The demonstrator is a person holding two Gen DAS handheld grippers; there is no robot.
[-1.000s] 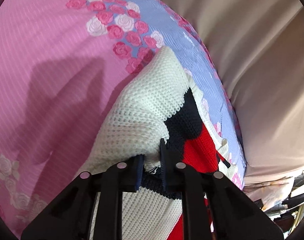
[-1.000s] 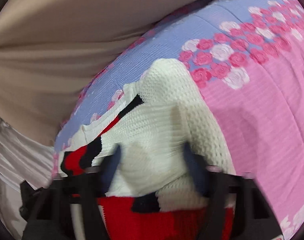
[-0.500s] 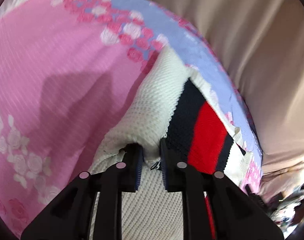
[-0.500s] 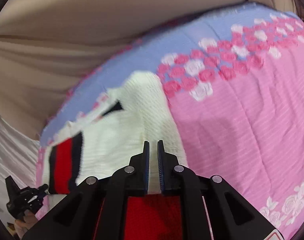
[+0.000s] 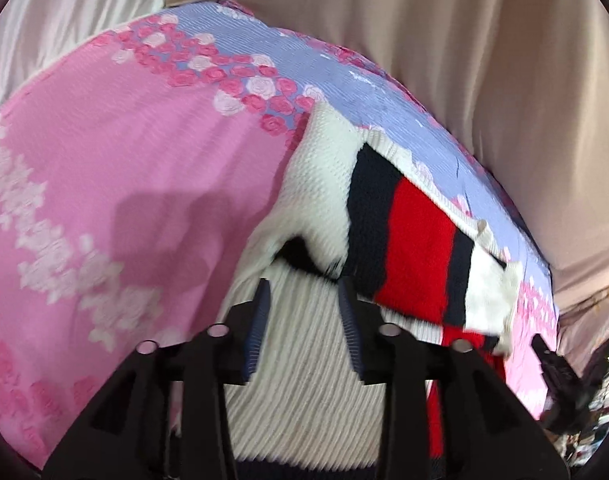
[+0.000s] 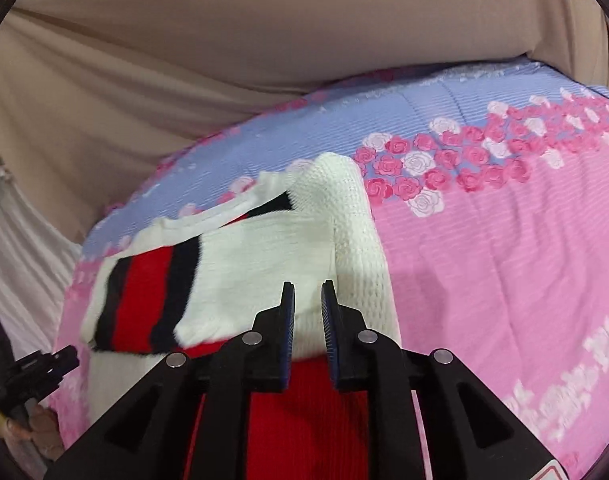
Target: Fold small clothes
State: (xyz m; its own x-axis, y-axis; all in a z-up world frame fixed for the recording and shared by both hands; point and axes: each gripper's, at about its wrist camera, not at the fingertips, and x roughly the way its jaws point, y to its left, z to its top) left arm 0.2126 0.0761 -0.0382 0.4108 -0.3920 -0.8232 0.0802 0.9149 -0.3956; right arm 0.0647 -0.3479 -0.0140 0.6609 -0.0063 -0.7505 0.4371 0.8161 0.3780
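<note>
One sweater (image 5: 328,184), knitted white with navy and red stripes, lies on one floral bedspread (image 5: 152,152). Two hand-held grippers: left hand-held gripper (image 5: 304,316) and right hand-held gripper (image 6: 307,320), over the sweater.

Left gripper (image 5: 304,308): fingers parted with a clear gap between the blue-ribbed pads (image 5: 257,328); nothing is clamped between them. It is angled downward, both black finger arms in full view from its own camera. Some motion blur is present, so contact at the fingertips cannot be confirmed.

Right gripper (image 6: 307,304): fingers close together but separated by a narrow gap, pads (image 6: 288,316) parallel, nothing held. It is likewise pitched downward. The left gripper appears small at the lower left edge of the right wrist view.
</note>
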